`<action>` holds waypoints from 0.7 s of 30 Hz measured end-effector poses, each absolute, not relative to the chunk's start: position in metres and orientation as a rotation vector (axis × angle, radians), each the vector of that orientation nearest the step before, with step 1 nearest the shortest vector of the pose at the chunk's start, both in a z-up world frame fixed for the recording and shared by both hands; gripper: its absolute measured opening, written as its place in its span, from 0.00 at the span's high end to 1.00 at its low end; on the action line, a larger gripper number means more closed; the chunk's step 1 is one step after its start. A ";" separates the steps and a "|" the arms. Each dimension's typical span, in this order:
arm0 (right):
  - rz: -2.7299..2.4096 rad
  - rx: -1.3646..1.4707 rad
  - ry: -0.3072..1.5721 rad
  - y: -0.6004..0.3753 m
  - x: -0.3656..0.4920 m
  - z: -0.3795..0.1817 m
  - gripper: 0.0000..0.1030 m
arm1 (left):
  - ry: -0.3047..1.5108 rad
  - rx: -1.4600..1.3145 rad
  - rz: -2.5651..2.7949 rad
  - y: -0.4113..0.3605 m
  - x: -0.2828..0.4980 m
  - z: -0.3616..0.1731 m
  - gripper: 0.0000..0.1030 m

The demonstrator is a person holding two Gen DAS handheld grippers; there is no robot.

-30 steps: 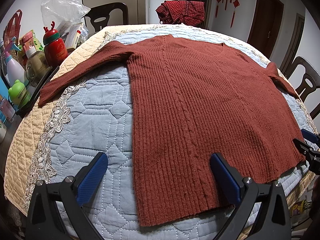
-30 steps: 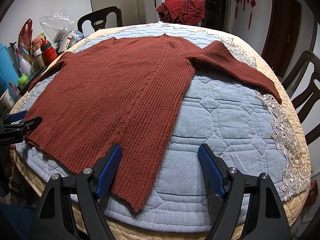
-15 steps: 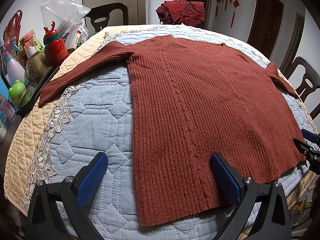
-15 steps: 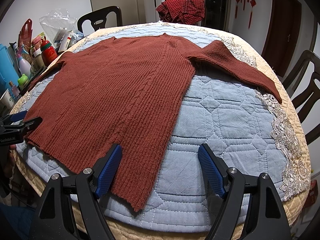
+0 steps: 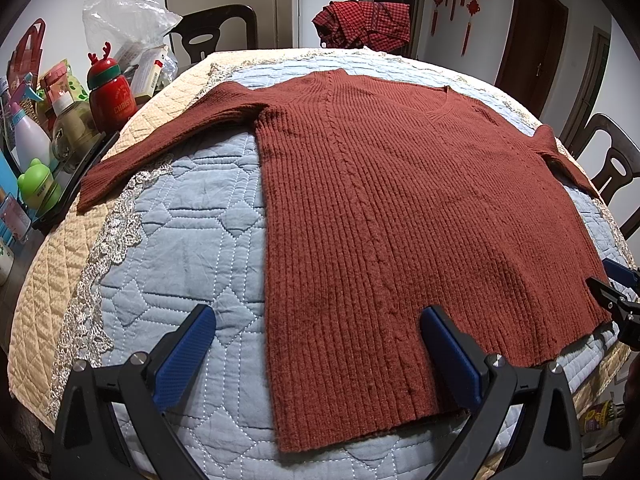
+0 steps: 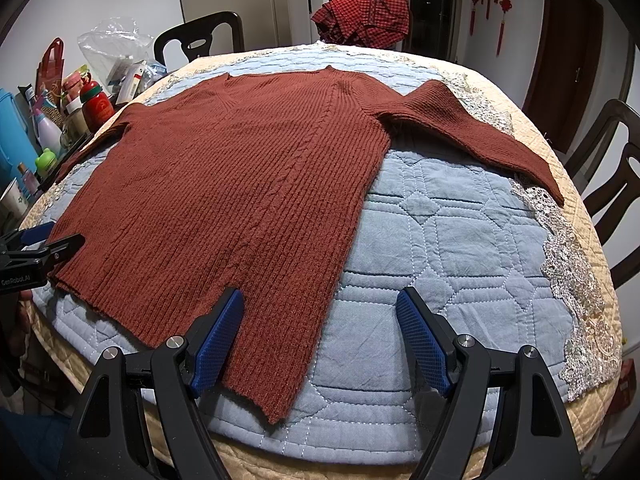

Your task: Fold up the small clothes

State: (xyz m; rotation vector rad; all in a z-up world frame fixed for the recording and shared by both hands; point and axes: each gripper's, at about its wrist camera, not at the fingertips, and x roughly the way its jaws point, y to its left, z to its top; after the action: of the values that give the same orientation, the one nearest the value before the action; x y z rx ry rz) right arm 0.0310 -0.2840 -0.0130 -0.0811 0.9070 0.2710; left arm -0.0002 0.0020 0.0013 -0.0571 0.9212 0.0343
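The brown-red sweater lies flat and unfolded on the blue quilted cover of the table, both sleeves spread out. The left gripper and the right gripper hover near its bottom hem, both with jaws wide apart and holding nothing.

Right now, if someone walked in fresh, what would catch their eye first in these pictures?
A rust-red ribbed sweater lies flat, sleeves spread, across the blue quilted cover that drapes the table. At the near edge, the left hand-held gripper and the right hand-held gripper sit open, one at each bottom corner of the sweater. A red checked garment hangs over a chair beyond the far side of the table.
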 end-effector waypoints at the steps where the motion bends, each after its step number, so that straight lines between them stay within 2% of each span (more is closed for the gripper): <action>1: 0.271 -0.081 0.907 -0.284 0.032 -0.012 0.24 | 0.921 -0.057 0.035 0.002 0.000 0.001 0.00; 21: 0.268 -0.073 0.909 -0.285 0.033 -0.009 0.24 | 0.932 -0.063 0.048 0.002 -0.002 -0.001 0.00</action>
State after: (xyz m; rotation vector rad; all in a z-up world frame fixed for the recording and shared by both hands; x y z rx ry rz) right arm 0.0328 -0.2849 -0.0088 -0.0733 0.9085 0.2679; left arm -0.0020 0.0021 -0.0013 -0.0631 0.9317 0.0480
